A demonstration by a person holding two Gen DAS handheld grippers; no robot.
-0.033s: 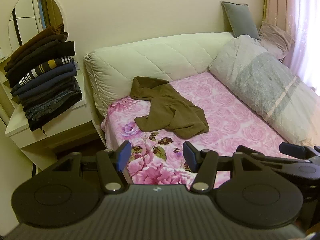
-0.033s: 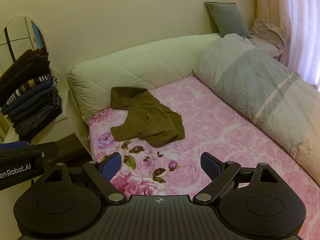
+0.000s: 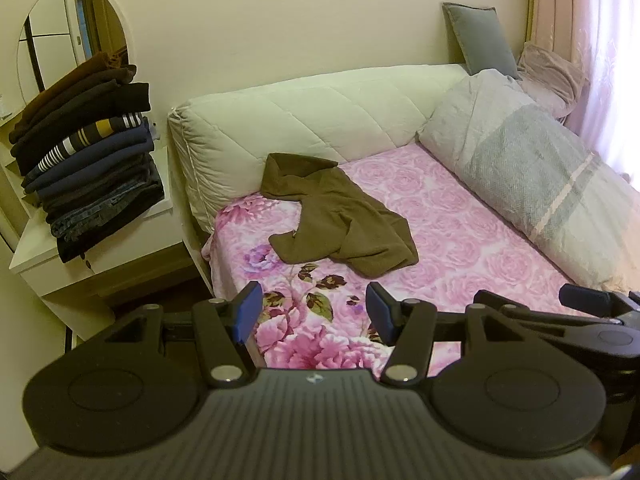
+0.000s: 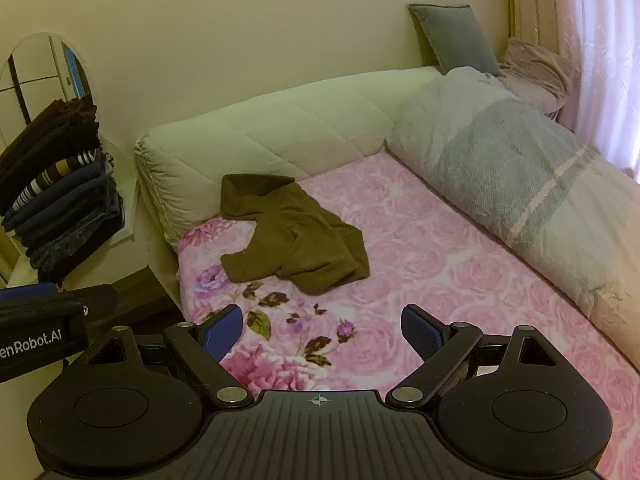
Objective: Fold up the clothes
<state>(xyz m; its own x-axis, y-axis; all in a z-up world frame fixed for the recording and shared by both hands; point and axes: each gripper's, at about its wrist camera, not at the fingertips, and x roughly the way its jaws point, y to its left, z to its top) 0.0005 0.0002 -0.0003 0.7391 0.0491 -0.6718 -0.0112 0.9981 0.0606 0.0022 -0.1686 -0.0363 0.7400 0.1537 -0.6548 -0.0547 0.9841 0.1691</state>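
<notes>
Brown garment [image 3: 340, 216] lies crumpled, unfolded, mid-frame in both wrist views, on the pink floral bedspread [image 3: 460, 240]. Its upper end lies at the foot of the cream quilted headboard [image 3: 312, 120].

My left gripper [image 3: 314, 312]: blue-padded fingers apart, empty, at the bottom of the left view over the near end of the bed, well short of the garment. My right gripper [image 4: 322, 330]: fingers spread wider, also empty, bottom centre of the right view over the floral print, apart from the garment. Each gripper's side shows at the edge of the other's view.

Stack of folded dark clothes [image 3: 84, 156] sits at the left edge of frame on a white bedside table [image 3: 120, 240], in front of a round mirror [image 3: 72, 28]. Grey-and-cream duvet [image 3: 540, 176] is bunched along the right side, a grey cushion [image 3: 480, 36] in the upper right against the wall.
</notes>
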